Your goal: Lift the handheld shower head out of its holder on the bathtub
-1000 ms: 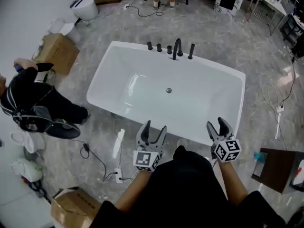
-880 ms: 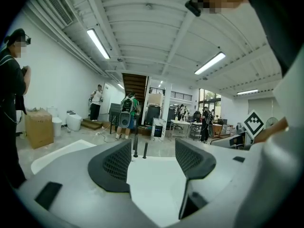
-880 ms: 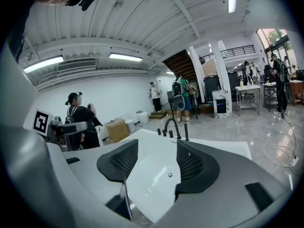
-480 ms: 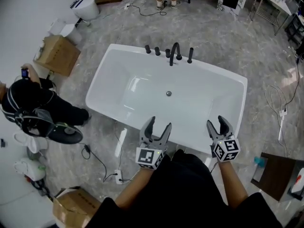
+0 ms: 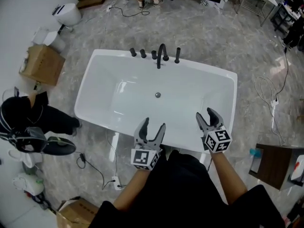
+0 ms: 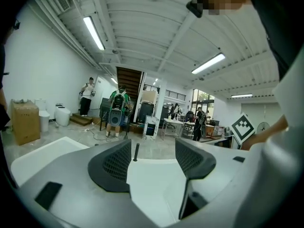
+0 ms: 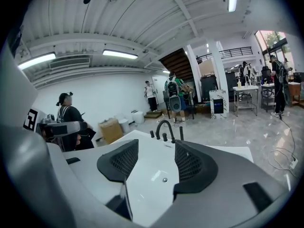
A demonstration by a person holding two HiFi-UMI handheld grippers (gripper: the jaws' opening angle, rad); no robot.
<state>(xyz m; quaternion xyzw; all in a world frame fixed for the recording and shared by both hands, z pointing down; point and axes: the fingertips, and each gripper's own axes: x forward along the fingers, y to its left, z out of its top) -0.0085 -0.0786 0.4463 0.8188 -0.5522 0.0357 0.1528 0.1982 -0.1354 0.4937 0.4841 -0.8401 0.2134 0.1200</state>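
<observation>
The white bathtub (image 5: 109, 63) fills the middle of the head view. On its far rim stand black fittings: several knobs (image 5: 143, 54), a curved spout (image 5: 161, 55), and at their right the slim upright handheld shower head (image 5: 177, 55) in its holder. My left gripper (image 5: 154, 124) and right gripper (image 5: 206, 114) hover over the near rim, both open and empty, far from the fittings. The shower head (image 6: 136, 152) shows between the jaws in the left gripper view. In the right gripper view the shower head (image 7: 181, 133) stands right of the spout (image 7: 165, 127).
A person (image 5: 23, 122) crouches on the floor left of the tub beside a cardboard box (image 5: 42, 64). Another box (image 5: 78, 213) lies at the bottom left, and a toilet (image 5: 66, 14) at the far left. Cables (image 5: 270, 96) trail at the right near a dark table (image 5: 275, 165).
Both grippers stay open and have edged forward over the tub's near rim. The head view has shifted, so the tub sits further left. The crouching person has moved down the frame.
</observation>
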